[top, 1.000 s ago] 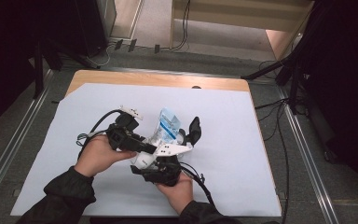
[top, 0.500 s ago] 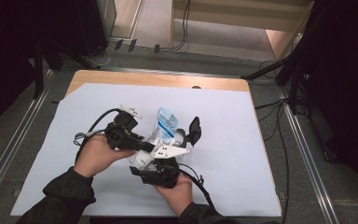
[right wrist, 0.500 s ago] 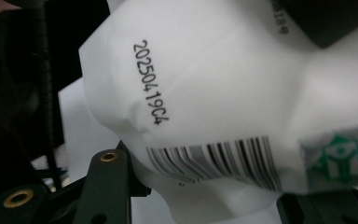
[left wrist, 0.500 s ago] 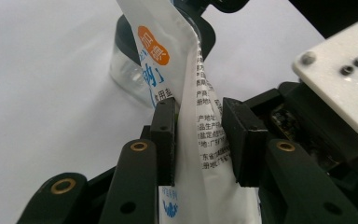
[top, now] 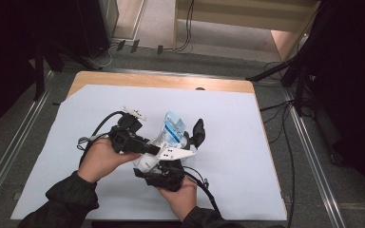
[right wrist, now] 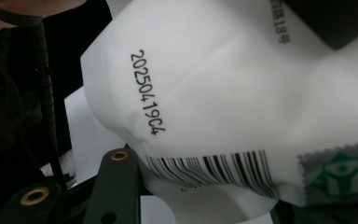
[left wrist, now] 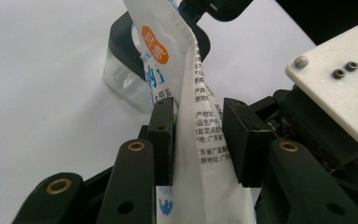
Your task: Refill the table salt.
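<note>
**Both grippers on the white pouch, mid-surface**

Left gripper (left wrist: 200, 140): the fingers (left wrist: 161, 140) straddle the white plastic pouch with blue and orange print (left wrist: 191, 107). The left pad lies against the pouch face; the right pad stands just off the film, with a thin gap showing. The fingers are partly apart and have just been opening a little, with the pouch between them. The pouch rises upright out of this gripper, its edge seam toward the camera and small printed text running down one face.

Right gripper (top: 164, 173): in the right gripper view the pouch's back panel (right wrist: 223, 102), with a printed date code, a barcode and a green mark, lies close over the fingers (right wrist: 114, 186). One finger shows at lower left, beneath the pouch's bottom edge. The other is hidden, so whether the pads press on the film cannot be told. These fingers have just been closing somewhat.

In the left gripper view, a clear plastic container with a black top (left wrist: 130, 79) stands on the surface just behind the pouch.

High view: both hands meet near the front middle of the white sheet (top: 247, 142) covering the wooden surface (top: 171, 81). The pouch (top: 171, 130) stands between the two grippers, tilted slightly away from the person. The left gripper (top: 145, 147) comes in from the left. Black cables trail from both grippers across the sheet.
</note>
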Demonstrator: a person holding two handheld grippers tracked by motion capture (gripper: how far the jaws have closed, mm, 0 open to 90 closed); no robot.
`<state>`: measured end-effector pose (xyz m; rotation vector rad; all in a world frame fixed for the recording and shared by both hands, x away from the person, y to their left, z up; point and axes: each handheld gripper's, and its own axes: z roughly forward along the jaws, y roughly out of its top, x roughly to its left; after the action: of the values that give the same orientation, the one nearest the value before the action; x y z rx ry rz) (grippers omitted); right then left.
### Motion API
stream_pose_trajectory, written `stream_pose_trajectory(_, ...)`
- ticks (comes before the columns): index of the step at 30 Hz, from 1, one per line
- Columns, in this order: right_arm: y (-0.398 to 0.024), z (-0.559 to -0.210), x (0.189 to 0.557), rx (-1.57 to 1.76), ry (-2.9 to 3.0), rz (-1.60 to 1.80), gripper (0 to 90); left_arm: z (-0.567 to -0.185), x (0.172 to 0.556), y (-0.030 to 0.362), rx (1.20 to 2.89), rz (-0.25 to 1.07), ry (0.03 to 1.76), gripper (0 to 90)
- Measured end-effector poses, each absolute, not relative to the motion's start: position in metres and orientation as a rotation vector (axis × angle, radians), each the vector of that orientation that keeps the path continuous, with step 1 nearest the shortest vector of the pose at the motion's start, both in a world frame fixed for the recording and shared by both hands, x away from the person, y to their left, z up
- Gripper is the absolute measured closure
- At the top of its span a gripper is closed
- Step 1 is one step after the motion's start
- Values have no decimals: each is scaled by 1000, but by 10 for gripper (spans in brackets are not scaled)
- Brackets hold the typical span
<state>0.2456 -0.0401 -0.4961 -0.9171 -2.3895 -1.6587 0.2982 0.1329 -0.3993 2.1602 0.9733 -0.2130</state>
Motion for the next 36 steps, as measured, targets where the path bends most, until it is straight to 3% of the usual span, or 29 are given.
stream_pose_trajectory(3,-43,-496,248,-911,-2358,-1676,605,-394,300,140,2120,-243,955,656)
stream_pose_trajectory(11,-42,-497,250,-888,-2319,-1685,607,-391,296,140,2151,-180,938,756)
stream_pose_trajectory(36,-33,-493,252,-875,-2371,-1643,547,-383,293,136,2170,-107,961,822)
